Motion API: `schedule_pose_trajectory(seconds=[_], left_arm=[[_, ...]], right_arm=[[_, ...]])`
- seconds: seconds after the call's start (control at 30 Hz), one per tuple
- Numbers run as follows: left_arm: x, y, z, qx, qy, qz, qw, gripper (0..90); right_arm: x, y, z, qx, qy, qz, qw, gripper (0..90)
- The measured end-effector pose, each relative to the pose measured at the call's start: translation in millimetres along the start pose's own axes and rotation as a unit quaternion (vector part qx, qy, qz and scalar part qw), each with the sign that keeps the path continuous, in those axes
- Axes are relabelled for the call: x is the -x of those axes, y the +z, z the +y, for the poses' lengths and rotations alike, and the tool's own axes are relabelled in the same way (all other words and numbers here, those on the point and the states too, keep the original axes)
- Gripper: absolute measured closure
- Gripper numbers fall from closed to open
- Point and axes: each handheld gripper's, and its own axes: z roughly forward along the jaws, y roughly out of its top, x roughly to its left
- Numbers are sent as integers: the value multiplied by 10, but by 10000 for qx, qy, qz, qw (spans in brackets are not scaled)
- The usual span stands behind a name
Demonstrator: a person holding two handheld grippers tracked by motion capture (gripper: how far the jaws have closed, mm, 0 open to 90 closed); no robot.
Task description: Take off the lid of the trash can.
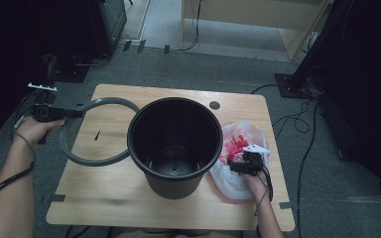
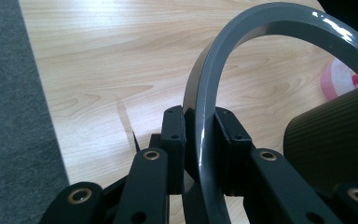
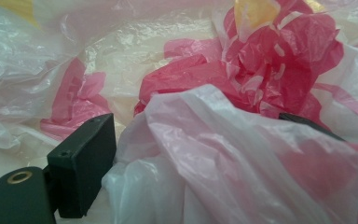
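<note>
We see left gripper point(image 2: 200, 135) clamped on dark grey plastic ring point(image 1: 96, 133), left of black plastic bucket point(image 1: 174, 146) at wooden table point(image 1: 104, 196) centre. Right gripper point(image 1: 241, 163) jaws apart around crumpled pink-white plastic bag point(image 3: 242, 154), near right.

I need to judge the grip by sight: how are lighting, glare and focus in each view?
High view: dim, dark corners, black plastic bin interior murky. Left gripper view: bright, sharp; a glare streak runs along the grey plastic ring clamped between the fingers; thin shadow on the wooden table. Right gripper view: soft, near folds of the pink-and-white plastic bag blurred.
</note>
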Motion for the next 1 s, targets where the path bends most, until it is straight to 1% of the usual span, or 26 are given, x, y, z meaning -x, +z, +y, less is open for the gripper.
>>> schedule_pose_trajectory(seconds=[0.3, 0.5, 0.6, 0.73, 0.8, 0.87, 1.0], left_arm=[[81, 180, 19, -41, 71, -94, 9999, 765], [85, 260, 0, -57, 50, -114, 9999, 764], [76, 300, -24, -52, 28, -109, 9999, 764], [37, 332, -62, -12, -66, -88, 9999, 764], [16, 374, -100, -57, -74, -92, 9999, 764], [7, 389, -115, -57, -100, -114, 9999, 764], [-33, 456, -190, -50, -155, -82, 9998, 764]], right_arm=[[37, -12, -8, -4, 15, -40, 10000, 139], [59, -17, -10, -6, 12, -45, 10000, 139], [73, -20, -13, 5, 42, -55, 10000, 139], [88, -24, -18, 16, 46, -61, 10000, 139], [91, -24, -20, 31, 52, -70, 10000, 139], [92, -23, -21, 36, 52, -73, 10000, 139], [96, -22, -22, 45, 54, -73, 9999, 139]])
